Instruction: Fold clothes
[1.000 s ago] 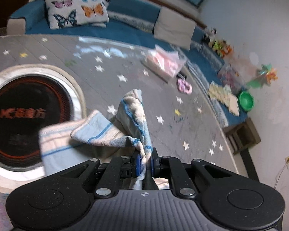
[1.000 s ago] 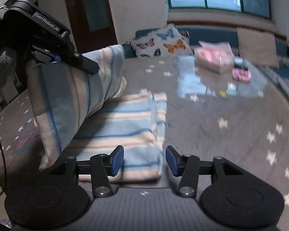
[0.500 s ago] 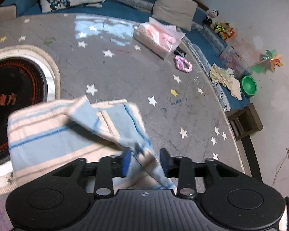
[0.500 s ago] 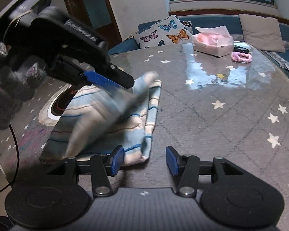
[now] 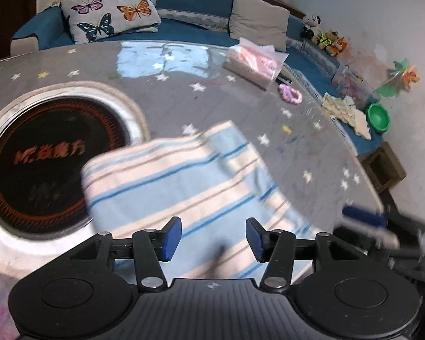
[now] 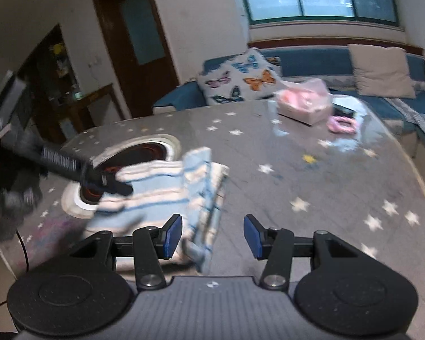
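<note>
A folded light-blue and cream striped cloth (image 5: pixel 184 181) lies flat on the grey star-patterned table (image 5: pixel 240 113); in the right wrist view the cloth (image 6: pixel 172 195) lies left of centre. My left gripper (image 5: pixel 213 239) is open and empty, just above the cloth's near edge. My right gripper (image 6: pixel 212 236) is open and empty, over the cloth's right edge. The left gripper also shows in the right wrist view (image 6: pixel 119 187), over the cloth's far side. A blurred blue fingertip of the right gripper shows at the right of the left wrist view (image 5: pixel 362 214).
A round black hotplate (image 5: pixel 42 158) is set into the table left of the cloth. A pink tissue pack (image 5: pixel 255 62) and a pink hair tie (image 5: pixel 290 93) lie at the far side. A blue sofa with a butterfly cushion (image 5: pixel 113 8) runs behind.
The left gripper opened and let go of the cloth's lifted corner. That part fell onto the rest, and the cloth now lies flat and folded. Both grippers drew back a little.
</note>
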`<state>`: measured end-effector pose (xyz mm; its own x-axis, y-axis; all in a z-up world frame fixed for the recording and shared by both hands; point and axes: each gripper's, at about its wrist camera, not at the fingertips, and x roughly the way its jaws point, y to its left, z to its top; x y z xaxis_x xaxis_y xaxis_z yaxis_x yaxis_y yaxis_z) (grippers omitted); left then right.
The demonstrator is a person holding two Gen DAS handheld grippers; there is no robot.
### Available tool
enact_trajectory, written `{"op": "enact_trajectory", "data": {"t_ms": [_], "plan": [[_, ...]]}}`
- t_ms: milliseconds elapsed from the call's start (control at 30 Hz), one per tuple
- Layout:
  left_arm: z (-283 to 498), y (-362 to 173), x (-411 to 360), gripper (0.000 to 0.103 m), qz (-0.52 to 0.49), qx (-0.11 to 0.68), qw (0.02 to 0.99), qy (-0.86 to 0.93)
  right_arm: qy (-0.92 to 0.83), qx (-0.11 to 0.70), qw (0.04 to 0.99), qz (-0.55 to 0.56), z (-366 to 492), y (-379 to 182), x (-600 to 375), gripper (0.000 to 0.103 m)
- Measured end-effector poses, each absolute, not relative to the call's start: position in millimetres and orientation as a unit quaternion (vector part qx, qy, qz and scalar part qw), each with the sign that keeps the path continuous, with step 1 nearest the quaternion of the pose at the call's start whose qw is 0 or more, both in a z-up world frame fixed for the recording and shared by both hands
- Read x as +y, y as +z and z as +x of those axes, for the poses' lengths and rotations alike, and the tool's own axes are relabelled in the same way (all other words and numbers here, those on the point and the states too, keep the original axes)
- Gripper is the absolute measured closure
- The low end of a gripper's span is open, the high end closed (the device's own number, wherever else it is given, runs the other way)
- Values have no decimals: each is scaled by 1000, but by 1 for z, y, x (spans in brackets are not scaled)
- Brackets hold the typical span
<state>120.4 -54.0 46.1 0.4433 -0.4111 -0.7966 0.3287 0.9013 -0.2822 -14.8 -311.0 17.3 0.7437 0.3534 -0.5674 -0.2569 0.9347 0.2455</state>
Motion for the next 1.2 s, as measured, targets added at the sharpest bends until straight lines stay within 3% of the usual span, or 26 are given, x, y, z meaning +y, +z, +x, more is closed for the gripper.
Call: {"op": "enact_trajectory", "data": {"t_ms": [133,367,567,633,700,1200], "plan": [[102,31,-38,38,-26,473,856,-206,199,318,925,63,11,16,-287,54],[85,14,-14,37,-25,468,864,-183,237,323,915,39,62,12,-248,56],[88,4,-4,37,-27,477,862,-167,233,343,910,6,98,-6,-227,66],[86,3,-2,37,-24,473,864,-171,216,364,906,4,109,-20,-229,73],[87,4,-2,37,-17,473,864,-173,208,368,906,12,112,-29,-235,87],[157,18,-5,32,-12,436,891,-125,203,371,906,0,134,-21,-235,86]]}}
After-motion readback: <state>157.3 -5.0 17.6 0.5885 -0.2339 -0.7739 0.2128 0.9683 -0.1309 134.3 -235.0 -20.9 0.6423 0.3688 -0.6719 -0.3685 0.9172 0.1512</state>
